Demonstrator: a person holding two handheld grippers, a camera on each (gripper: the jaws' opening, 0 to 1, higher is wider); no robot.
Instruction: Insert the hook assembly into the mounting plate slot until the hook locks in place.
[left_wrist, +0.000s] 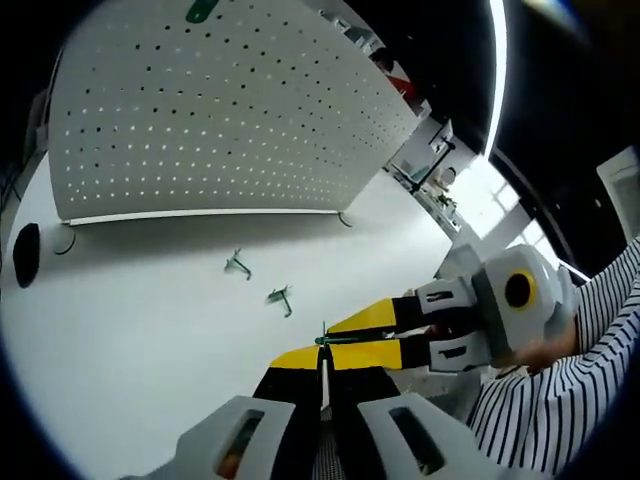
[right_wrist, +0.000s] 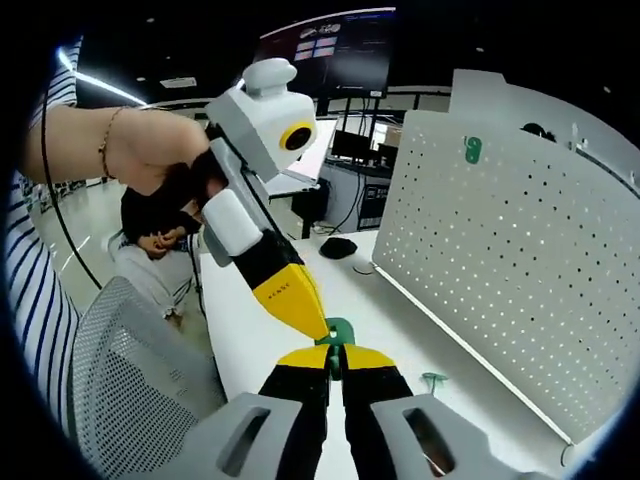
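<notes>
- In the left gripper view, the left gripper (left_wrist: 322, 362) comes up from 6 o'clock. Its yellow-tipped jaws are pressed close together on a thin green hook (left_wrist: 340, 340).
- The right gripper (left_wrist: 372, 334) reaches in from 3 o'clock. Its two yellow tips sit above and below the same hook, nearly closed on it.
- Two more small green hooks lie loose on the white table (left_wrist: 150, 350): one (left_wrist: 238, 264) near the middle and another (left_wrist: 281, 297) just beside it, toward 5 o'clock.
- A white pegboard (left_wrist: 230, 110) stands at 12 o'clock, with a green hook (left_wrist: 200, 11) mounted near its top edge.
- A black object (left_wrist: 26, 253) sits at 9 o'clock by the table edge. The table between the pegboard and the grippers is mostly open.
- A striped sleeve (left_wrist: 560, 400) is at 4 o'clock.
- In the right gripper view, the right gripper (right_wrist: 336, 358) rises from 6 o'clock, jaws almost shut on the green hook (right_wrist: 338, 332).
- The left gripper (right_wrist: 312, 325) comes down from 11 o'clock, held by a hand (right_wrist: 150, 150), and its yellow tip touches the hook.
- The pegboard (right_wrist: 520, 250) stands at 3 o'clock with a green hook (right_wrist: 473, 149) on it up high. One loose hook (right_wrist: 433, 380) lies at 5 o'clock.
- This view also has a mesh chair (right_wrist: 120, 380) at 8 o'clock, a dark screen (right_wrist: 330, 50) at 12 o'clock, and desks behind the table.
</notes>
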